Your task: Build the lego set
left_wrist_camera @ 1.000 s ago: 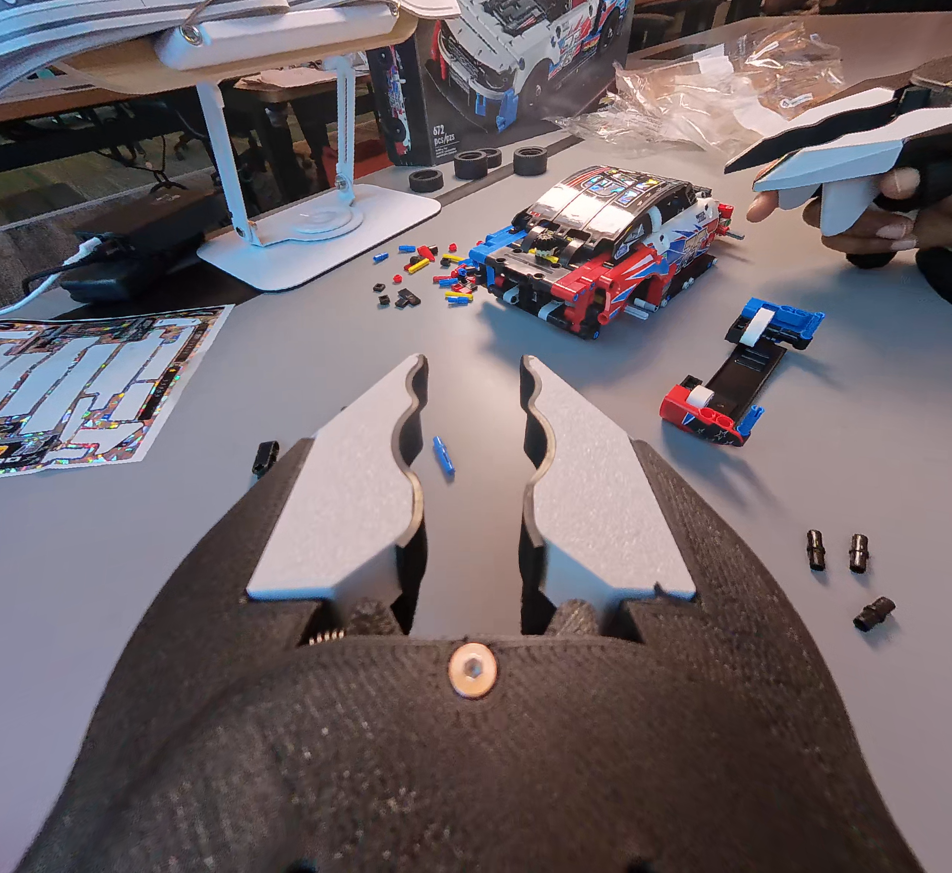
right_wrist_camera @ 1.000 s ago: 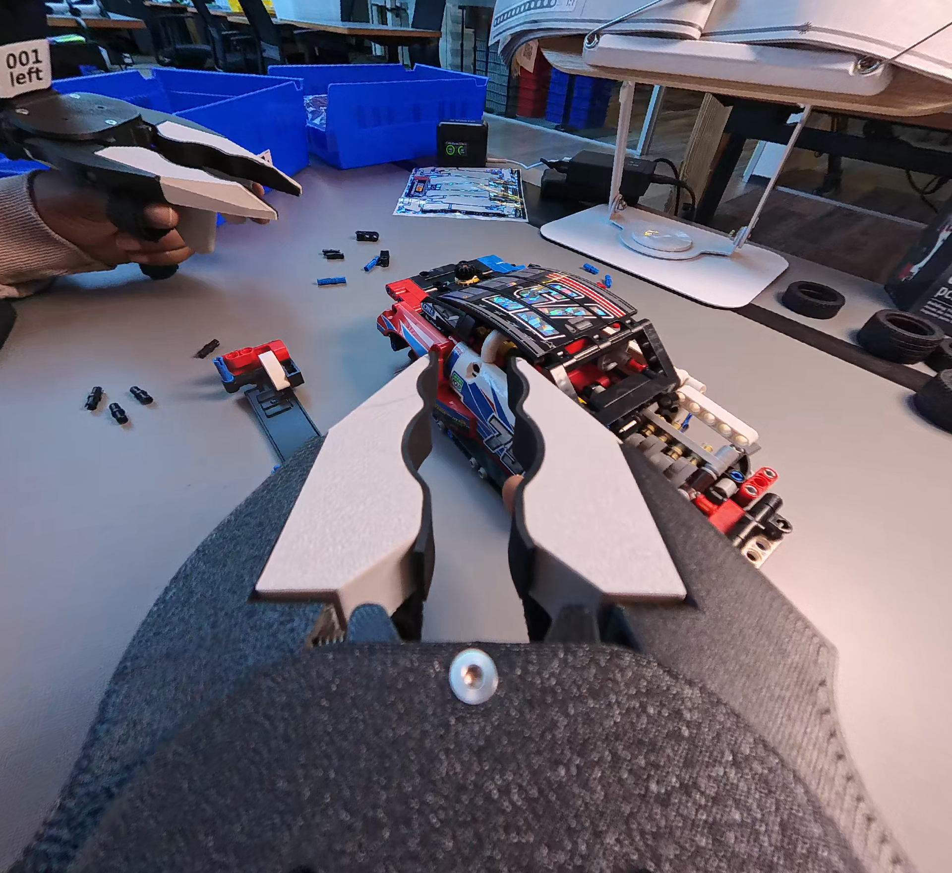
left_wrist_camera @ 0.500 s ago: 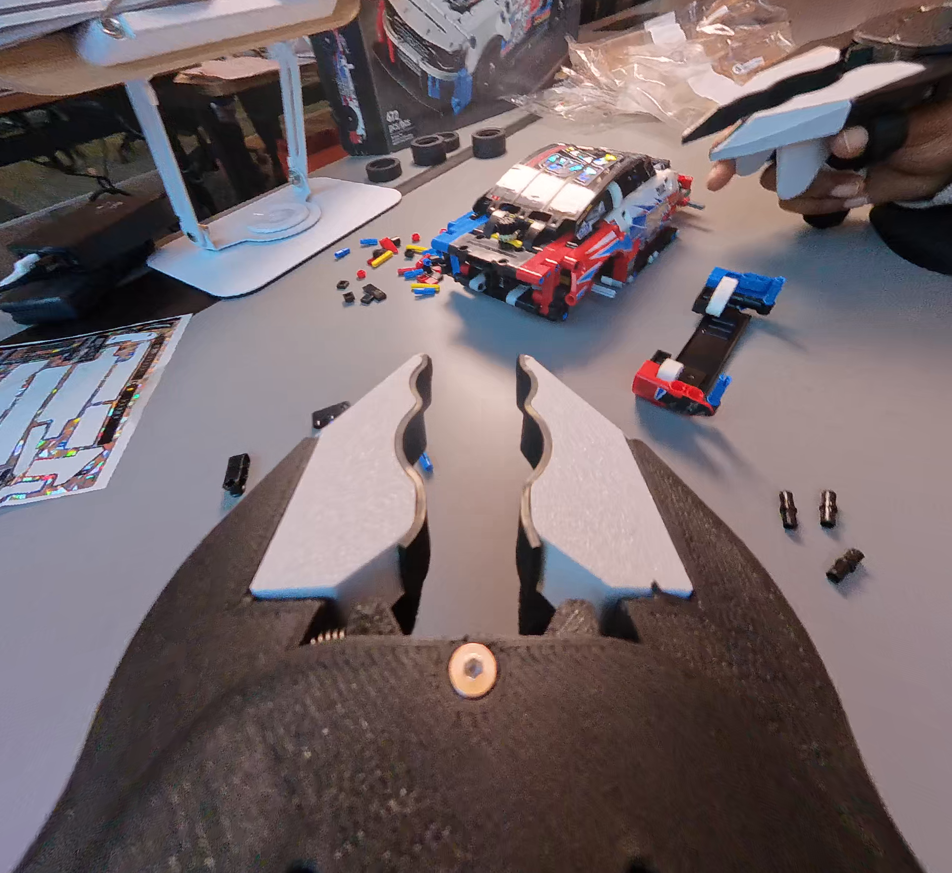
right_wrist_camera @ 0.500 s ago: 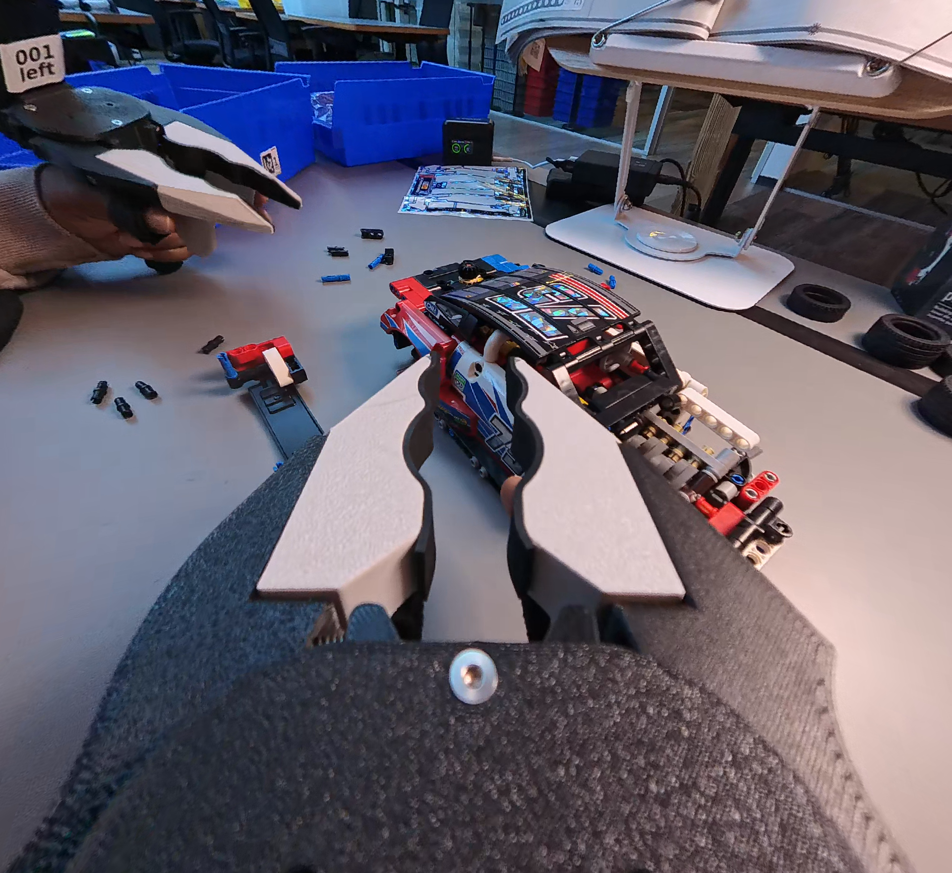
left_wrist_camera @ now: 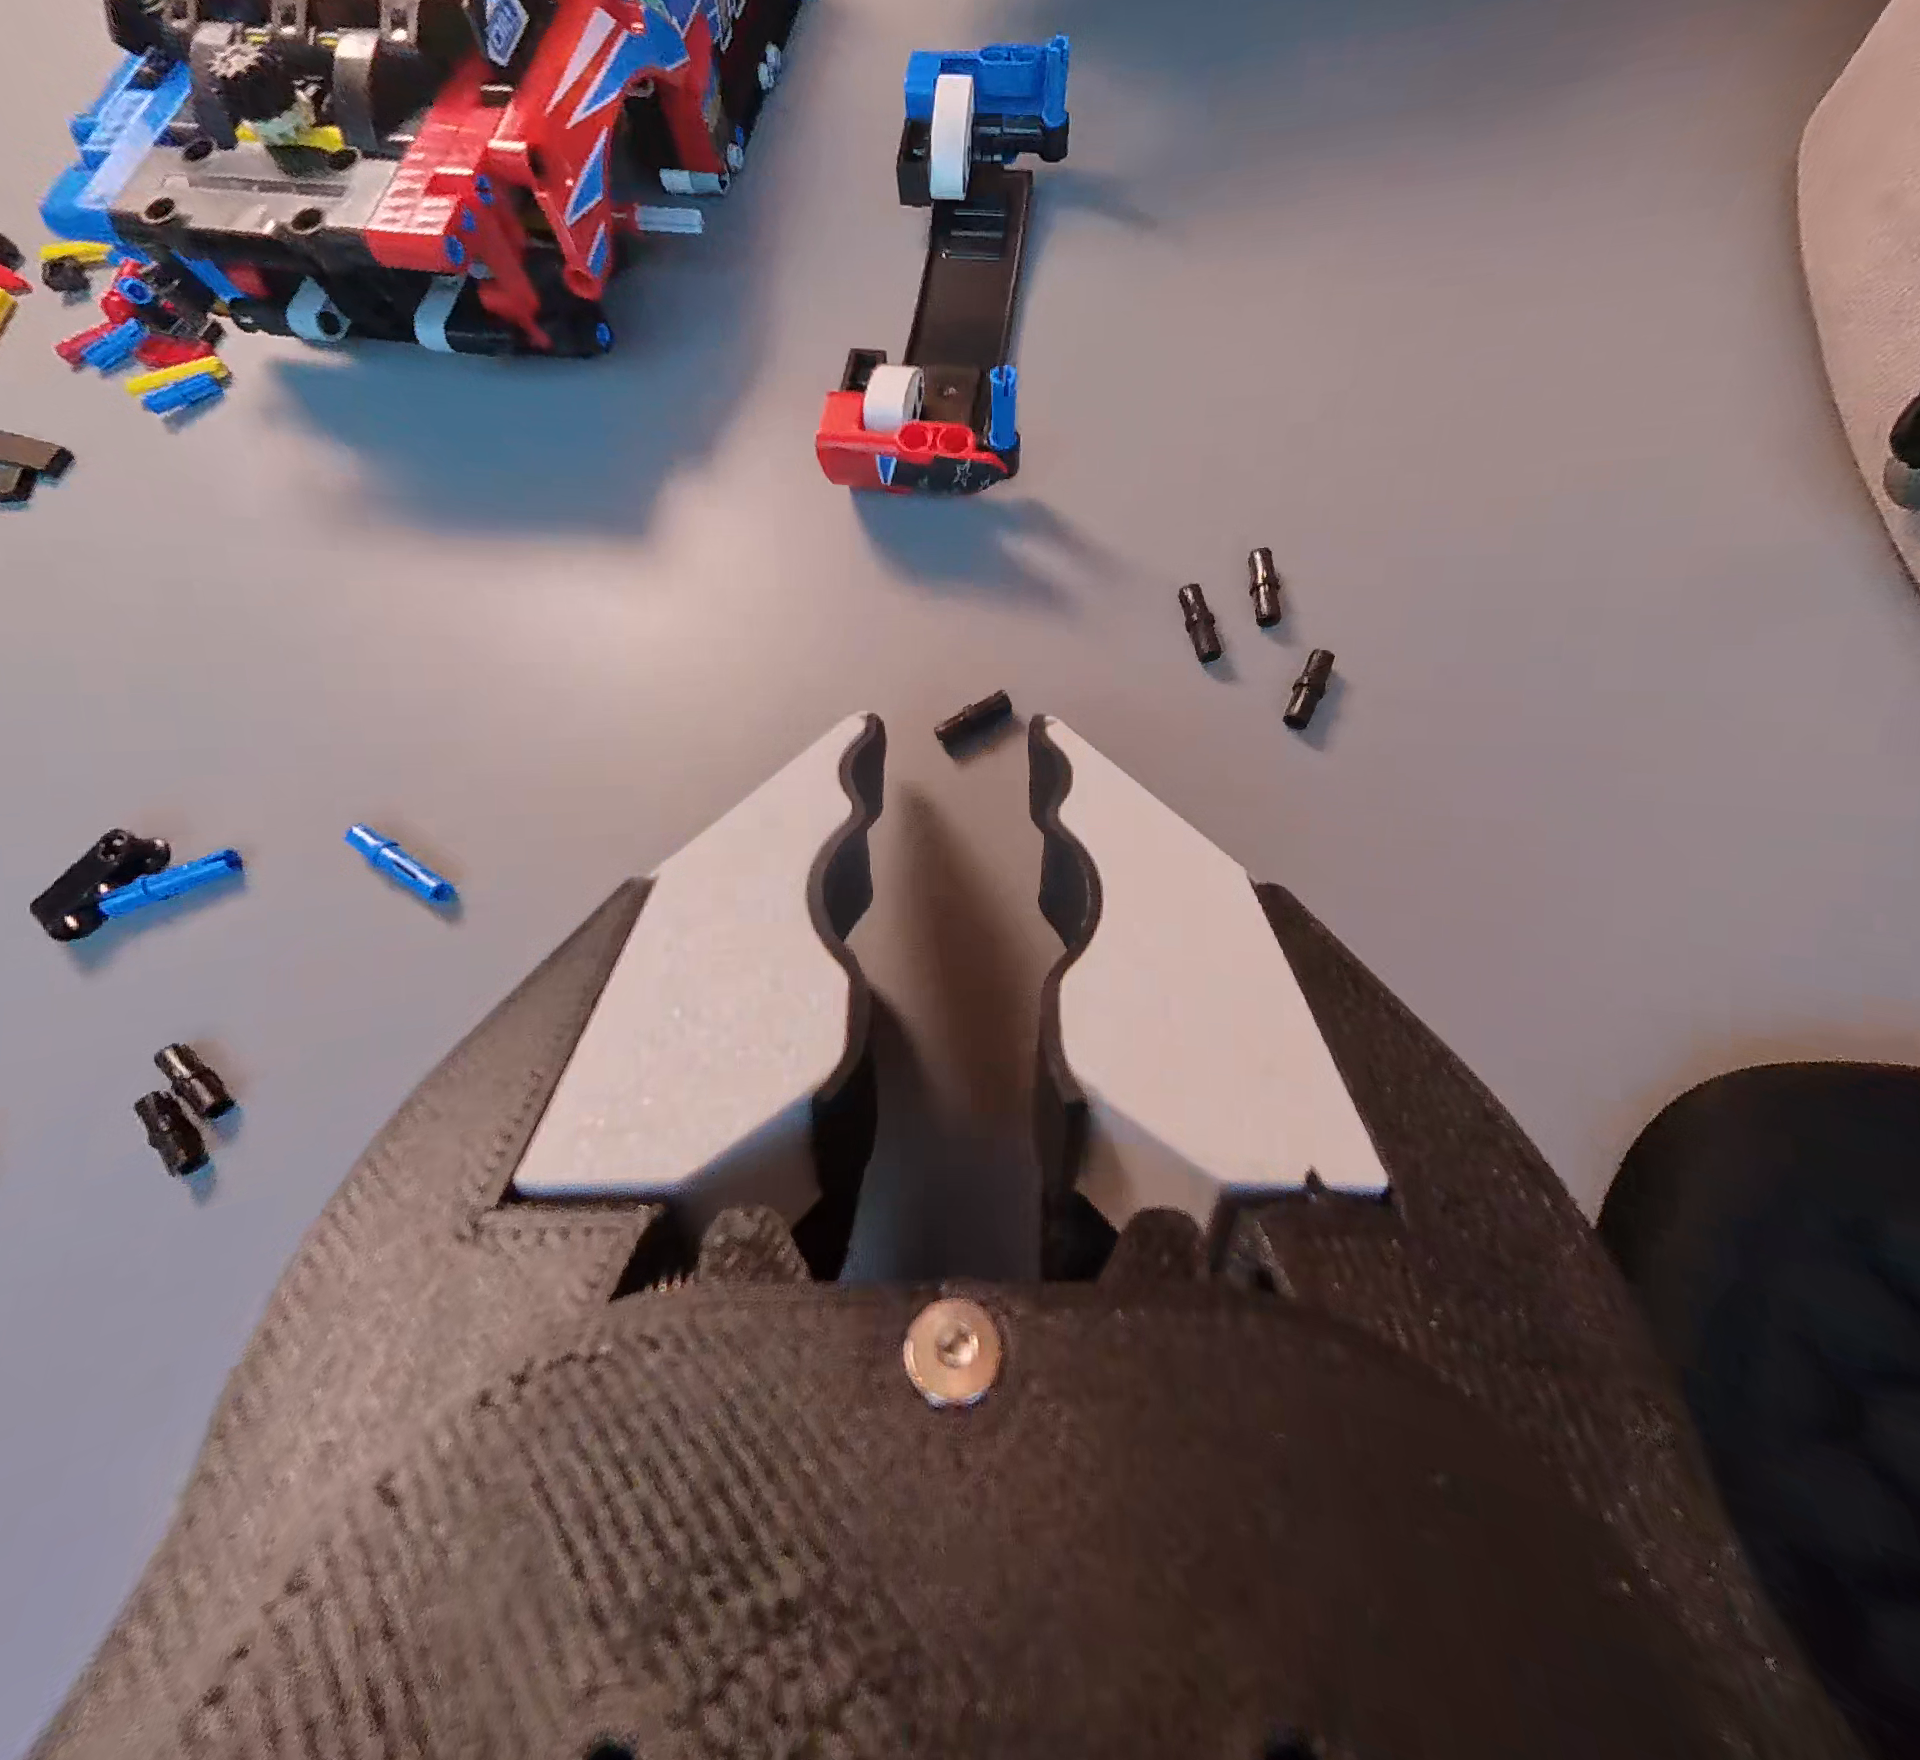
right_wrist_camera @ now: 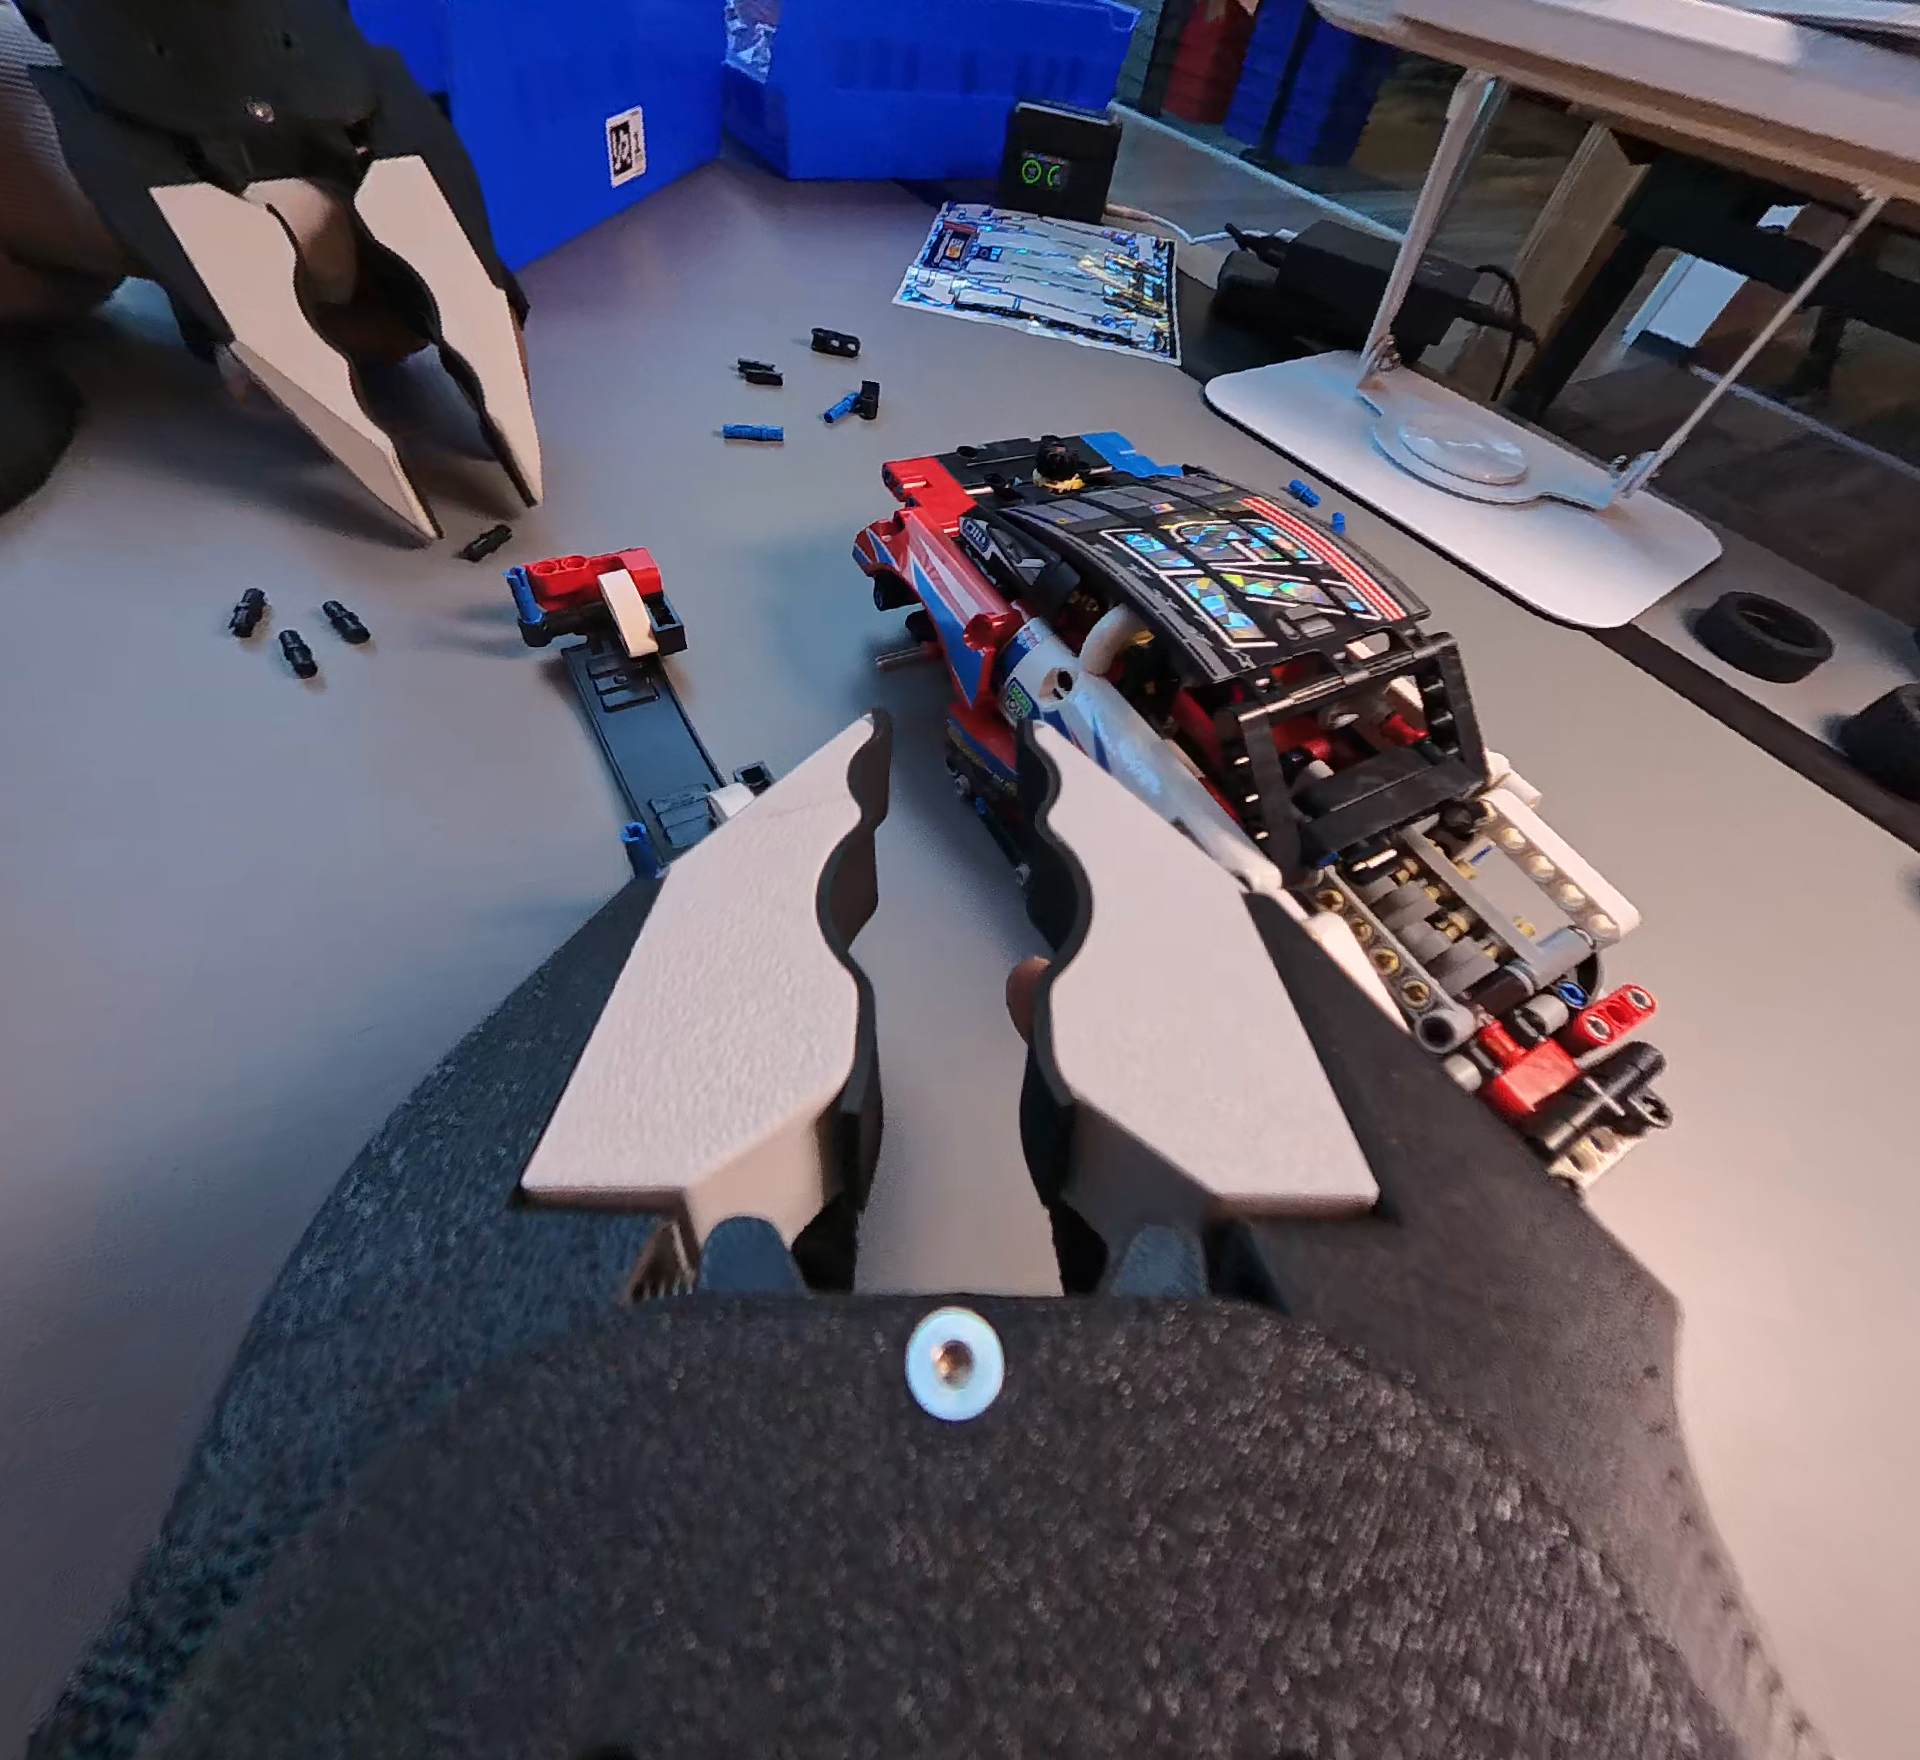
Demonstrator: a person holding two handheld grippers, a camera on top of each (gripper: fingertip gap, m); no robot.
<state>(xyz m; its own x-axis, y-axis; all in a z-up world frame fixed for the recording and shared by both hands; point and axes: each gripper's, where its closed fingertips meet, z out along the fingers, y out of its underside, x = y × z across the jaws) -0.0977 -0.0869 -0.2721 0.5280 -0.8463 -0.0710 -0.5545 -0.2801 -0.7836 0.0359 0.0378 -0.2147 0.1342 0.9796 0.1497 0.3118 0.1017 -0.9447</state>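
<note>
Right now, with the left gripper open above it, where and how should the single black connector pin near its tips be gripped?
Grip the black connector pin across its short middle, coming straight down from above. It lies flat on the grey table, turned roughly crosswise between the fingertips of the left gripper, so probably rotate the wrist until the fingers close on its round sides, not its ends.

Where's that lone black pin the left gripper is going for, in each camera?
Left wrist view: the black pin lies on the table just ahead of the open jaws, centre frame.
Right wrist view: the same pin lies upper left, below the left gripper.
Shared landmark: the red-ended black strip.
</note>
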